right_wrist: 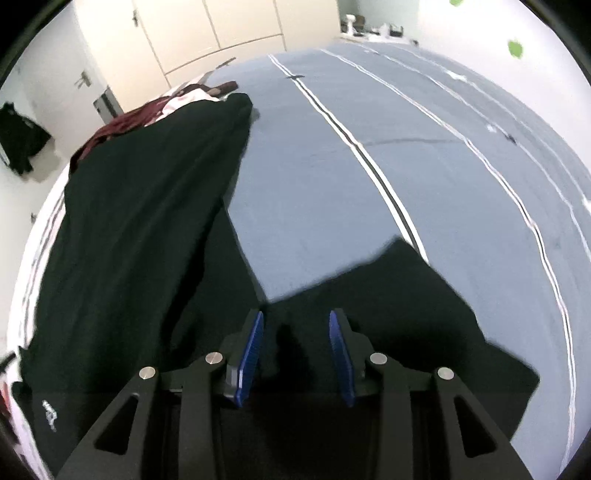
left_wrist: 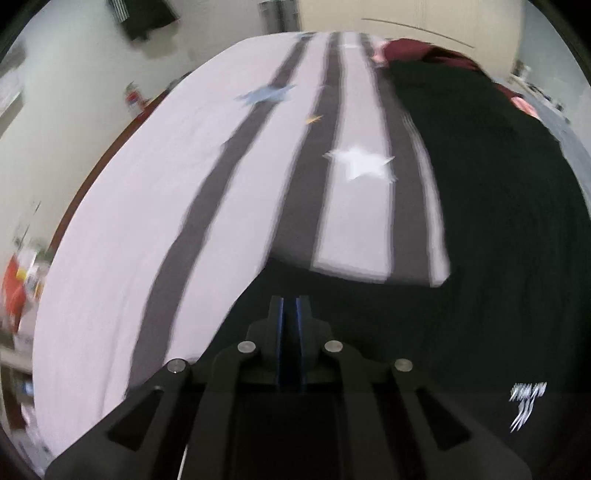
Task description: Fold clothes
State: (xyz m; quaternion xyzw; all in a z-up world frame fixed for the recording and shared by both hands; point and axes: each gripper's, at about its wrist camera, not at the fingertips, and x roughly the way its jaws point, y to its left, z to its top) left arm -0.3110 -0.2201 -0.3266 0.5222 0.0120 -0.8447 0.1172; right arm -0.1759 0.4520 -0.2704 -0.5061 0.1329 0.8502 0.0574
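Looking along the left tongs (left_wrist: pixel 290 306), the two blue-lined fingers (left_wrist: pixel 279 332) stand pressed almost flat together with only a thin dark slit between them; whether any cloth is pinched in that slit cannot be told, since the black garment (left_wrist: pixel 498 229) lies dark right under and around the tips. That garment spreads over the right half of this view on the bed, with a small white print (left_wrist: pixel 526 406) near its lower right edge. To its left the bed's pale lilac cover (left_wrist: pixel 122 229) runs away with dark grey stripes, a white star (left_wrist: pixel 360 162) and a blue star (left_wrist: pixel 266 94). A maroon cloth (left_wrist: pixel 417 48) sits at the far end, touching the black garment's far edge. The whole view is blurred

From the right wrist, the right tongs (right_wrist: pixel 295 341) stand wide apart, blue pads (right_wrist: pixel 251 354) clear on either side and nothing gripped between them; black fabric lies below the gap. The black garment (right_wrist: pixel 140 221) stretches away up the left side, with another flap reaching right under the tongs. A grey-blue sheet (right_wrist: pixel 369 129) with thin white and dark lines covers the bed on the right. The maroon cloth (right_wrist: pixel 122 123) lies at the garment's far end, and pale cupboard doors (right_wrist: pixel 207 33) stand behind
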